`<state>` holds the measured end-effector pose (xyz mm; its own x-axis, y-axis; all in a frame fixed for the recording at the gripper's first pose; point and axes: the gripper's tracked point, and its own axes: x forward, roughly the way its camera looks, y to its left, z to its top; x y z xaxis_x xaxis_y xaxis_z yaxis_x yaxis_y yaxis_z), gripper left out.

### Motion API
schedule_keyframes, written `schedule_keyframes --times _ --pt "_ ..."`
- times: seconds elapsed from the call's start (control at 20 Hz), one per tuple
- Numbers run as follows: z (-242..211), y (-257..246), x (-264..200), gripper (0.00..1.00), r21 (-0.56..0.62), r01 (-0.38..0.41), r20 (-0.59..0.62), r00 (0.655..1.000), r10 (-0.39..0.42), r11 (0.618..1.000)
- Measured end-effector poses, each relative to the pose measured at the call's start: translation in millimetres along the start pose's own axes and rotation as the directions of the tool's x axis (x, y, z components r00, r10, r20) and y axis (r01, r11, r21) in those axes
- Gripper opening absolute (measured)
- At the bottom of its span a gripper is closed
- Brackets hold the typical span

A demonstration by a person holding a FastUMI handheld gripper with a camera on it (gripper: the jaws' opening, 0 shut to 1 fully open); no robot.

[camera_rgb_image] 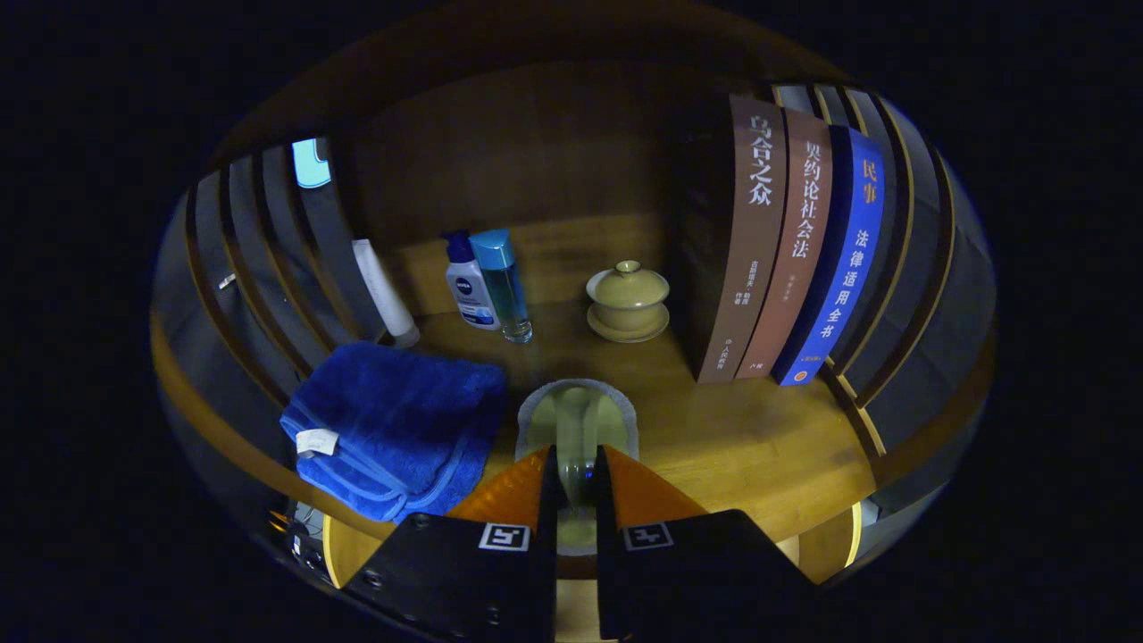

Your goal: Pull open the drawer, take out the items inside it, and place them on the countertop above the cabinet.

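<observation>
Nearest you, your gripper (pixel 577 487) has its two fingers drawn close together, clamped on the stem of a pale, translucent object (pixel 578 420) that looks like a small glass or cup; I can't say for sure what it is. It stands or hangs right at the fingertips, at 12 o'clock from them, over the wooden countertop (pixel 741 438).

From that held object, a folded blue towel (pixel 393 429) lies at 9 o'clock, just beside it. At 11 o'clock, further back, a small white lotion bottle (pixel 469 286) touches a taller clear bottle with a blue cap (pixel 504 281), and a white tube (pixel 384 295) leans at the side wall to their left. At 12 to 1 o'clock sits a lidded tea bowl on a saucer (pixel 628 304), and at 2 o'clock three upright books (pixel 786 241) stand side by side.

My judgement: you are in the placing step, with one item brought up to the counter and not yet let go. The drawer itself is out of sight, so you can't tell from here whether anything remains inside, nor which of the counter's things came from it. What is left for certain: set this piece down on the bare wood ahead and release it.
</observation>
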<state>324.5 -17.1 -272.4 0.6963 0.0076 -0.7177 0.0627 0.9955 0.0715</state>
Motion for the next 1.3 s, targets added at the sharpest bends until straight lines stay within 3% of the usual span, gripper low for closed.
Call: schedule_keyframes --times 0.2,0.25,0.4,0.55,0.8,1.1,1.3 --pt "0.8 3.4 8.0 0.23 -0.01 -0.012 0.01 1.0 0.012 1.0" --pt "0.7 4.0 5.9 0.27 -0.012 -0.011 0.015 1.0 0.011 1.0" --pt "-0.3 4.7 3.4 1.0 0.002 -0.014 0.014 1.0 0.014 1.0" --pt "3.4 6.3 -9.7 1.0 -0.001 -0.019 0.052 0.998 0.019 1.0" --pt "14.1 8.0 -73.0 1.0 -0.003 -0.03 0.206 0.978 0.03 1.0" --pt "-4.5 16.8 -183.3 0.99 -0.023 -0.059 0.445 0.893 0.063 0.998" --pt "-48.0 21.5 -246.6 0.99 -0.056 -0.059 0.554 0.828 0.081 0.997"
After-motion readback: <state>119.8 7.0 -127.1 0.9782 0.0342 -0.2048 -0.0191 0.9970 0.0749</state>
